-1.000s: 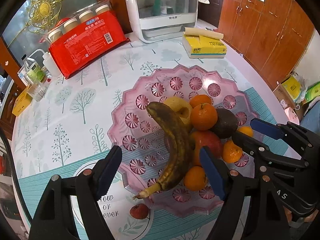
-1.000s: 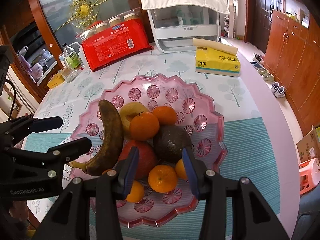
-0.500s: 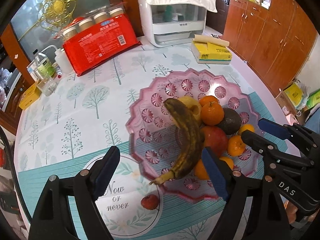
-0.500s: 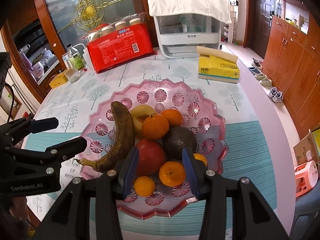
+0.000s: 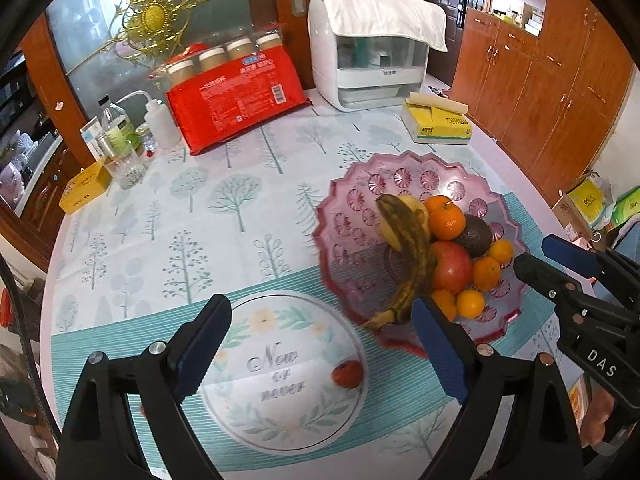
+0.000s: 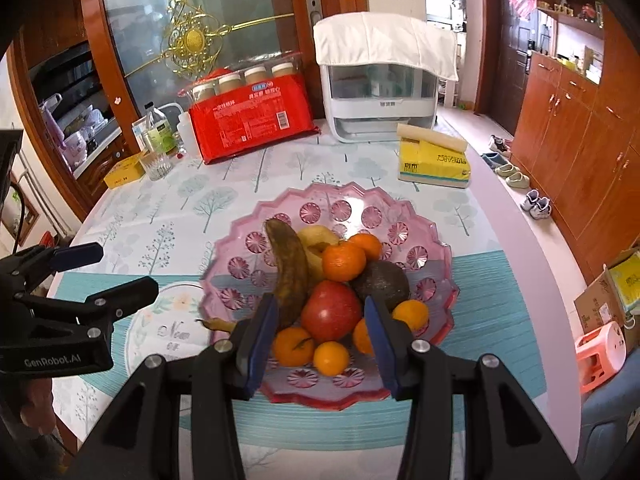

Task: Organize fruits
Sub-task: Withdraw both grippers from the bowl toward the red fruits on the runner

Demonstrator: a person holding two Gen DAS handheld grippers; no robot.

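A pink scalloped glass fruit dish (image 6: 434, 240) sits on a round table covered with a pale tablecloth (image 5: 200, 208) printed with trees. The fruit is heaped toward the dish's near side. A browned banana (image 6: 290, 270) leans over a yellow apple (image 6: 318, 240). Beside them lie a mandarin (image 6: 344, 261), a dark avocado (image 6: 382, 280) and a red apple (image 6: 331, 311), with several smaller mandarins (image 6: 331, 357) along the front.

The left gripper (image 5: 320, 340) hangs above the table, just beside the dish, over a round printed motif (image 5: 280, 372) on the cloth. Its jaws have just been opening and now stand wide with nothing between them. A small red fruit (image 5: 348, 374) lies on the cloth beneath them, apart from the dish.

The right gripper (image 6: 320, 344) hovers over the near edge of the dish. Its jaws stand partly apart and empty, clear of the fruit seen below. Each gripper shows at the edge of the other's view.

Farther back on the table stand a red pack of paper cups (image 6: 252, 120), a white appliance (image 6: 380, 96) draped with a white cloth, and a yellow tissue pack (image 6: 434, 162). At the far left are a few bottles (image 5: 114, 128), a glass and a small yellow box (image 5: 84, 186). Wooden cabinets (image 6: 580, 140) line the right wall.
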